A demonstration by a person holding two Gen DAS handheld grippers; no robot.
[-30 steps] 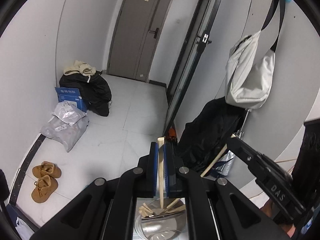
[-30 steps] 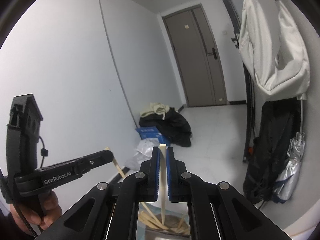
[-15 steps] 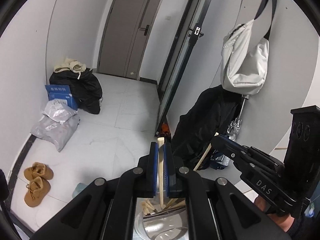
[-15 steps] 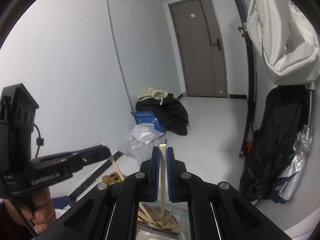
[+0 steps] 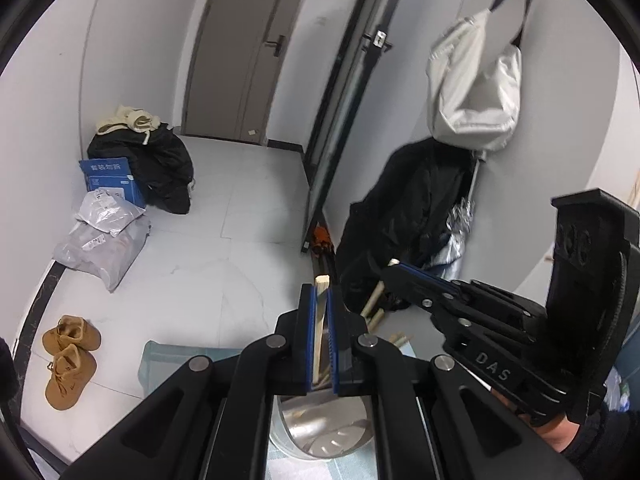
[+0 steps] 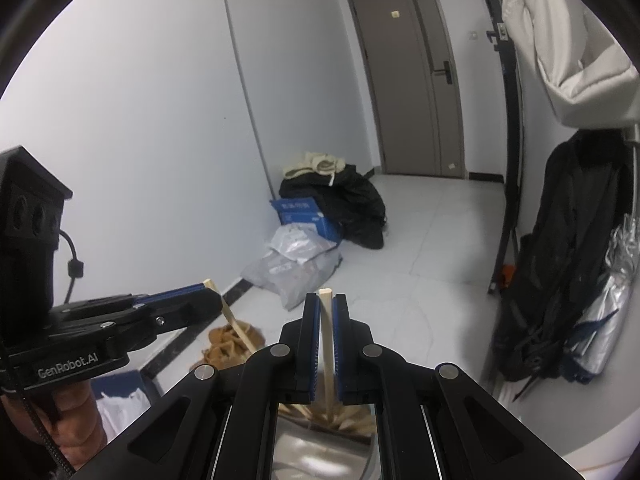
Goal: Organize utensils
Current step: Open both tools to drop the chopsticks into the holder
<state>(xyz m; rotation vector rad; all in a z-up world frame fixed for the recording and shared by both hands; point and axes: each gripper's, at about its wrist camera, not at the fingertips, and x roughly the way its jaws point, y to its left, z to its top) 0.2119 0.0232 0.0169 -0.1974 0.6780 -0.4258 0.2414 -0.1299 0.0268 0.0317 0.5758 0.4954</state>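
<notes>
Both hands have sunk; each claw, left (image 5: 319,312) and right (image 6: 327,312), clamps one chopstick (image 5: 318,344).

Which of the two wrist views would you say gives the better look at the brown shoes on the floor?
The left wrist view: both brown shoes lie unobstructed at lower left. In the right wrist view the left gripper and its chopstick partly hide them.

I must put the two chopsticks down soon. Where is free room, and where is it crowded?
The metal bowl has bare bottom nearest the camera; its far side is crowded with chopsticks. The light blue mat left of the bowl looks bare. Between the left gripper and right gripper, passing room is narrow.
</notes>
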